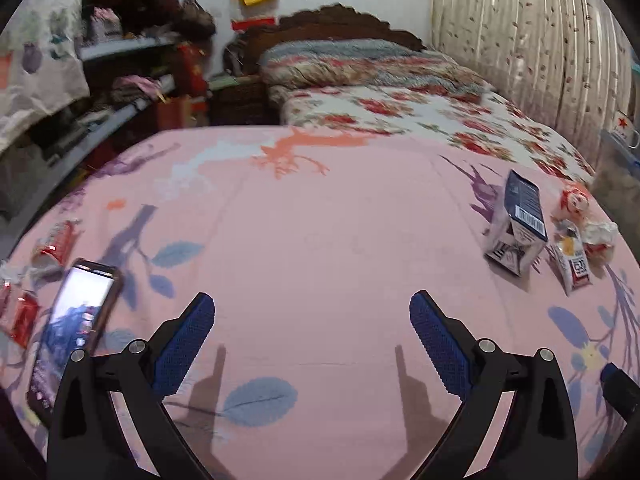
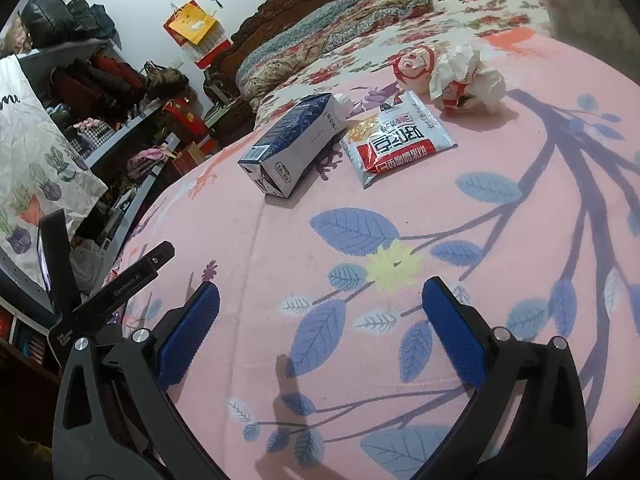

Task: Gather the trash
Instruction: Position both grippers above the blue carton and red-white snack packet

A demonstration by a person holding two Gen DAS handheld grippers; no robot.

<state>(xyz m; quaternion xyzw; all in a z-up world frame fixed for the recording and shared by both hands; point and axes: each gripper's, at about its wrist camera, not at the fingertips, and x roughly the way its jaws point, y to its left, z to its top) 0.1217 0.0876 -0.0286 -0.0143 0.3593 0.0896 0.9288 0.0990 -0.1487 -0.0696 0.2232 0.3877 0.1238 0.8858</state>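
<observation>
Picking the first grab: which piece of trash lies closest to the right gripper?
The blue-and-white carton, lying on its side; the snack packet and crumpled wrappers sit farther back.

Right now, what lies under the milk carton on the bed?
The milk carton lies on its side on the pink floral blanket, cap end near the snack packet. Only blanket shows around its base; anything directly beneath it is covered.

One carton (image 2: 289, 148), one snack packet (image 2: 396, 140), two crumpled wrappers (image 2: 466, 76), one phone (image 1: 74, 332), two red packs (image 1: 54, 248).
</observation>
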